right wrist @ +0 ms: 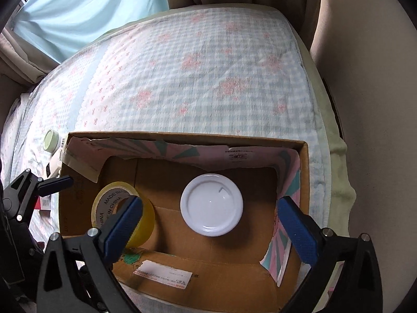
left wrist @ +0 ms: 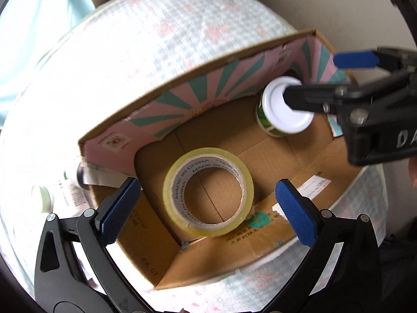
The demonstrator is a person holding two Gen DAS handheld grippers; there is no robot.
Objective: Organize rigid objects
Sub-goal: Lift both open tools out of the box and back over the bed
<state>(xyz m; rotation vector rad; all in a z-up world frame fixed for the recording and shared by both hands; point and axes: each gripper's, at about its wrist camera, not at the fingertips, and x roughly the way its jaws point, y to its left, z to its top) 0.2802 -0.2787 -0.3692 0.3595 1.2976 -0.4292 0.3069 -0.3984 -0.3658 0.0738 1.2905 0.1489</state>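
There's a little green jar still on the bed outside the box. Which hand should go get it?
The left, probably. The small green jar lies beside the cardboard box's left end, and the left gripper, open and empty above the tape roll, is nearest. The right gripper hangs over the white-lidded jar, farther away.

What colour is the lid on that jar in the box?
White; the lid shows best in the right wrist view.

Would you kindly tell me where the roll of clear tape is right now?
The tape roll lies flat on the floor of the cardboard box, directly below the open left claw in the left wrist view, with the white-lidded jar standing farther right.
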